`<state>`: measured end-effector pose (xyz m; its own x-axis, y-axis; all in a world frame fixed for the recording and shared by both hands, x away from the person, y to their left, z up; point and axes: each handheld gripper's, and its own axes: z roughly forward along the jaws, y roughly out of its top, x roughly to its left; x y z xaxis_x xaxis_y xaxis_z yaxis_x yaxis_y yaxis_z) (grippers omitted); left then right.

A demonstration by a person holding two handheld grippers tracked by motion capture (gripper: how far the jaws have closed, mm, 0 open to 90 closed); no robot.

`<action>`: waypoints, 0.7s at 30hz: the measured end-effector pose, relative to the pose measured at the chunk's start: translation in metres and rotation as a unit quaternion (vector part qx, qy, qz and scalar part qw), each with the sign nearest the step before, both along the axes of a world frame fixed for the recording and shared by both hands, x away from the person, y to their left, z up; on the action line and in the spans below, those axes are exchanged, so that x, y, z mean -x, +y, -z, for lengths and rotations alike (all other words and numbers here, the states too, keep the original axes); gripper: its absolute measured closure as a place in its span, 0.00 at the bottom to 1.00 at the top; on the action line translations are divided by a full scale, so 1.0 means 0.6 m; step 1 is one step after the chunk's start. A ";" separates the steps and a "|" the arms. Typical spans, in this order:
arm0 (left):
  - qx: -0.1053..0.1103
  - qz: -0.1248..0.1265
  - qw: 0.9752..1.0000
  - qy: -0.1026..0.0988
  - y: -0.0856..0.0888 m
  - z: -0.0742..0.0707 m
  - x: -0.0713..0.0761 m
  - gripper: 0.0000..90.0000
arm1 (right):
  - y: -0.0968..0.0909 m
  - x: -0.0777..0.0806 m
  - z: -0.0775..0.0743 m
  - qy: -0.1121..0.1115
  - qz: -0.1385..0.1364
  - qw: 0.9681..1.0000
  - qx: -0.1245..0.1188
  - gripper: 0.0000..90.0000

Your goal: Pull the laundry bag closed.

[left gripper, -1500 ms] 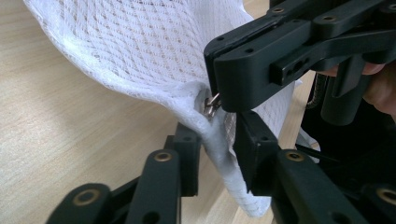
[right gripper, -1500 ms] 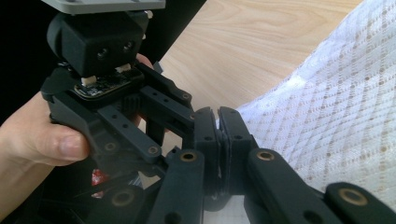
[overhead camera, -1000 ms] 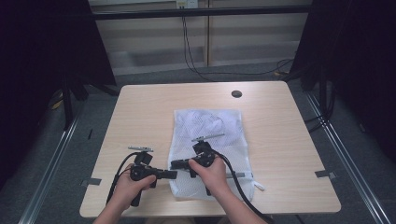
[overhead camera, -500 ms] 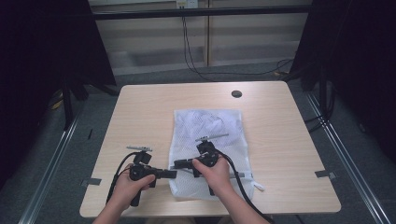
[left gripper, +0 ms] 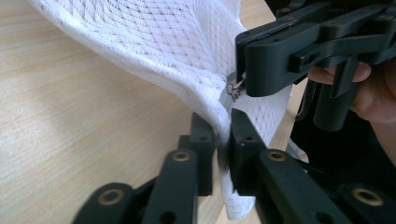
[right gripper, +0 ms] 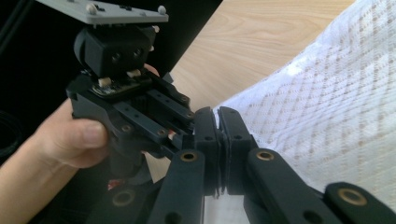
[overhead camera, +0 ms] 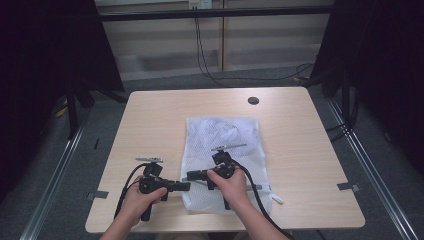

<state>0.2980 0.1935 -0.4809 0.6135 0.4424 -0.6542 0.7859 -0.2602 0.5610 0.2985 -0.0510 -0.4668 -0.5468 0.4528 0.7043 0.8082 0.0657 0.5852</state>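
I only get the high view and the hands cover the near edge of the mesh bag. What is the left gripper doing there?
Observer: The left gripper has its fingers pinching the mesh bag at its edge, lifting it off the table.
Operator: And the right one?
Observer: The right gripper has its fingers shut tight at the bag's edge, right beside the left one.
Operator: Is there a zipper?
Observer: In the left gripper view, a small metal zipper pull sits at the right gripper's tip.
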 end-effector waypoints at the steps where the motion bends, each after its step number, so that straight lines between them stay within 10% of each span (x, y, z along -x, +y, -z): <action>1: 0.000 0.003 1.000 0.003 -0.002 0.001 0.000 0.88 | 0.000 0.000 -0.001 -0.003 -0.001 1.000 0.001 0.97; 21: 0.010 0.000 1.000 0.017 -0.008 0.004 -0.001 0.97 | 0.002 0.001 -0.004 -0.001 -0.002 1.000 0.003 0.97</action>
